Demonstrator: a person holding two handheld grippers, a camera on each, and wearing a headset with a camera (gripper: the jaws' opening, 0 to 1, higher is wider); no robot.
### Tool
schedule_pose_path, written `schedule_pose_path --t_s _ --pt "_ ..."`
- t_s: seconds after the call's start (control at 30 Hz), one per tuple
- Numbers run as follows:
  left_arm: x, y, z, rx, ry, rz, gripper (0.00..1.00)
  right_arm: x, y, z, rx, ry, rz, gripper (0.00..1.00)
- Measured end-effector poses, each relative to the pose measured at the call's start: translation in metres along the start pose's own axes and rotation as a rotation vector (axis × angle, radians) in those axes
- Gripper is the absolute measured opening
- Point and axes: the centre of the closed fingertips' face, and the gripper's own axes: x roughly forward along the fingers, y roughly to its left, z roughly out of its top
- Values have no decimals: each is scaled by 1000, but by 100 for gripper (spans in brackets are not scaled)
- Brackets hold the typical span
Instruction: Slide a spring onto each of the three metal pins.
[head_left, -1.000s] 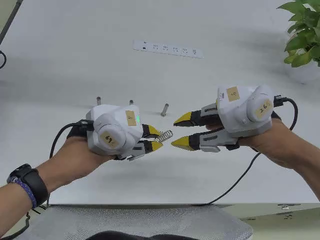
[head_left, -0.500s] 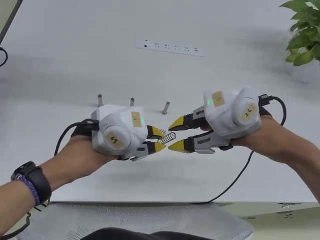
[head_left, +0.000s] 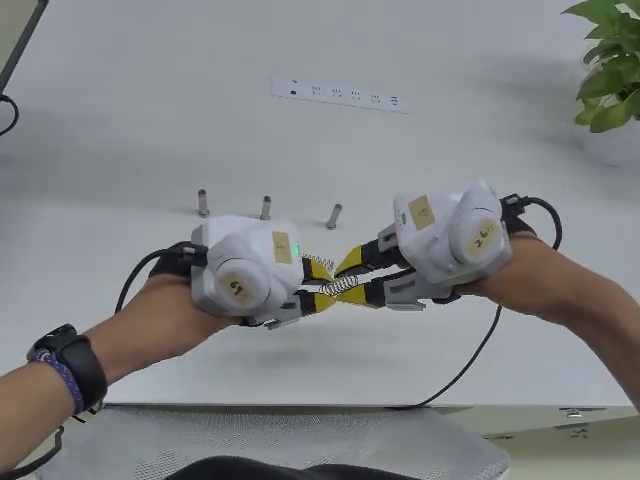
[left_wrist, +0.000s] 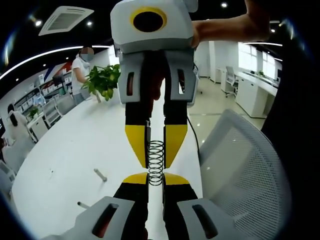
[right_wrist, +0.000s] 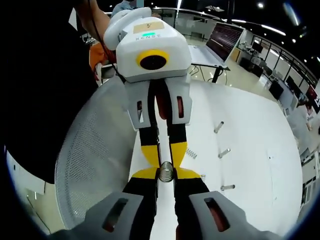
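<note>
My left gripper (head_left: 314, 285) holds a small metal spring (head_left: 340, 287) above the white table (head_left: 120, 110), its yellow tips shut on one end. My right gripper (head_left: 358, 279) faces it tip to tip, with its jaws closed against the spring's other end. In the left gripper view the spring (left_wrist: 156, 162) runs up from my own tips (left_wrist: 155, 179) into the right gripper's jaws. In the right gripper view the spring (right_wrist: 166, 172) shows end-on between my own tips (right_wrist: 166, 174). Three upright metal pins (head_left: 203, 203) (head_left: 265, 207) (head_left: 334, 215) stand in a row just behind the grippers, all bare.
Another loose spring (right_wrist: 191, 154) lies on the table near the pins (right_wrist: 224, 152). A white power strip (head_left: 340, 97) lies further back and a potted plant (head_left: 610, 70) stands at the far right. A grey mesh chair (head_left: 300, 440) sits below the table's front edge.
The right gripper has moved left up to the spring and its jaws have narrowed onto it. The left gripper has drifted slightly right, still holding the spring.
</note>
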Motion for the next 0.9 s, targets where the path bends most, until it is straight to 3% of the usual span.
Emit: schedule_pose_path --t_s 0.37,0.53,0.73,0.83,0.9 --pt "0 1 -3 1 9 -1 2 3 -2 0 -6 9 -7 9" --pt "1 1 -6 -35 9 -5 3 6 -2 -1 -3 10 -4 9" --pt "-1 2 -14 -88 13 6 18 7 -3 2 7 -5 -13 9" --pt "-4 7 -22 -80 36 44 23 8 -4 -1 12 -1 -17 9" --pt "-7 9 -25 -113 29 51 25 8 -5 -2 13 4 -21 9"
